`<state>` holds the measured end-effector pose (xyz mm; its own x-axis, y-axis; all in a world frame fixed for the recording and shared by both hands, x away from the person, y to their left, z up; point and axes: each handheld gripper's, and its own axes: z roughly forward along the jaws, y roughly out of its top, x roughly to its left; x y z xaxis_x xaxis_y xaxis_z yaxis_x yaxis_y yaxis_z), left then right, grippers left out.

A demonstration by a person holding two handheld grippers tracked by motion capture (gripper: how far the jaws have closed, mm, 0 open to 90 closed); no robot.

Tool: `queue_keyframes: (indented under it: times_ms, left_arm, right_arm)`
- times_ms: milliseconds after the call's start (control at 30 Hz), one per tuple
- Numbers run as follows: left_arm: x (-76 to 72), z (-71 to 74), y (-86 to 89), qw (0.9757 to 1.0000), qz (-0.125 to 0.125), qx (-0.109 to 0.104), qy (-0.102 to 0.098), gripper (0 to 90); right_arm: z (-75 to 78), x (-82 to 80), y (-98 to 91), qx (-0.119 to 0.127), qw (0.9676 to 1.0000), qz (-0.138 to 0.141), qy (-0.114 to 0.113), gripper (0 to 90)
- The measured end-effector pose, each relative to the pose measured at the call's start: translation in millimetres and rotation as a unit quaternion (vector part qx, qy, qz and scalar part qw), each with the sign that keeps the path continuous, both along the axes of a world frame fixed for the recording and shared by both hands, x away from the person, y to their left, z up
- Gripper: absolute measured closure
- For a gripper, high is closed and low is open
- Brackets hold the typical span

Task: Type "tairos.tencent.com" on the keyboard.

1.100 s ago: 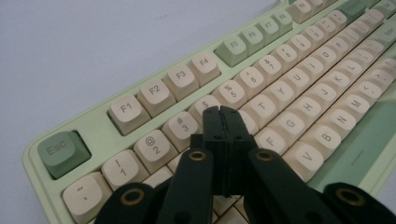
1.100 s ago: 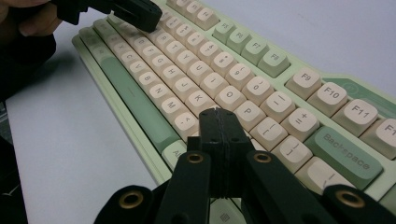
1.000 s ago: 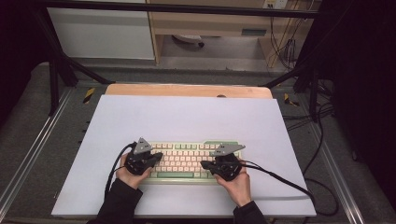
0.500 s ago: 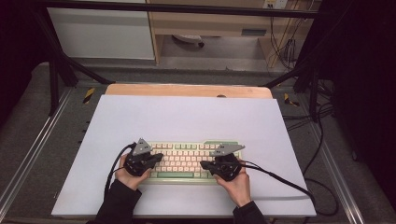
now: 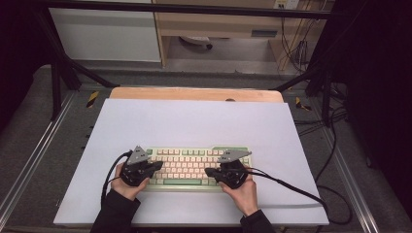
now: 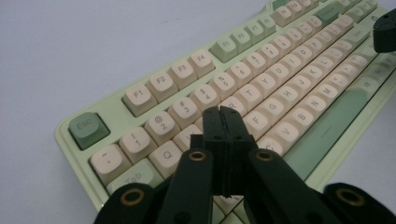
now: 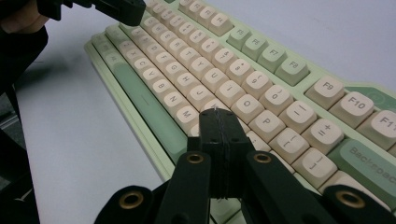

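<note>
A pale green keyboard [image 5: 187, 164] with cream keys lies on the white table top near the front edge. My left gripper [image 5: 158, 164] hovers over its left end, jaws shut on nothing. In the left gripper view the closed tips [image 6: 223, 113] stand just above the letter keys of the keyboard [image 6: 280, 70], near W and E. My right gripper [image 5: 208, 171] is over the right half, also shut and empty. Its tips [image 7: 216, 112] hang above the keys near L and P on the keyboard [image 7: 196, 65]. Each gripper points inward at the other.
The white sheet [image 5: 194, 121] covers the table, with a wooden strip [image 5: 194, 93] along its far edge. Black cables [image 5: 291, 189] trail from the grippers over the front right. Metal frame rails [image 5: 29, 160] flank the table.
My left gripper has shifted slightly to the left over the keyboard's left end. The right gripper has stayed where it was.
</note>
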<state>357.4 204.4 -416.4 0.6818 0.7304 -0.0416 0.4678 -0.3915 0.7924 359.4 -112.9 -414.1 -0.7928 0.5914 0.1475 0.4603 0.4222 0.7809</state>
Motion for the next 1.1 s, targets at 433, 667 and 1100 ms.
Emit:
queue_keyframes:
  times_ms: [433,667,1100]
  left_arm:
    - [-6.1,-1.5,12.3,1.0,0.005,-0.003,0.0,90.0]
    - [-6.7,-2.4,13.5,1.0,0.004,-0.006,0.001,90.0]
    - [-5.7,-4.3,13.3,1.0,0.003,-0.004,0.002,90.0]
  right_arm:
    - [1.0,3.0,21.9,-0.001,0.9999,0.016,0.002,90.0]
    - [-1.5,5.5,35.2,0.002,0.9998,0.021,0.005,90.0]
    - [-13.1,7.9,49.6,-0.003,0.9996,0.028,0.01,90.0]
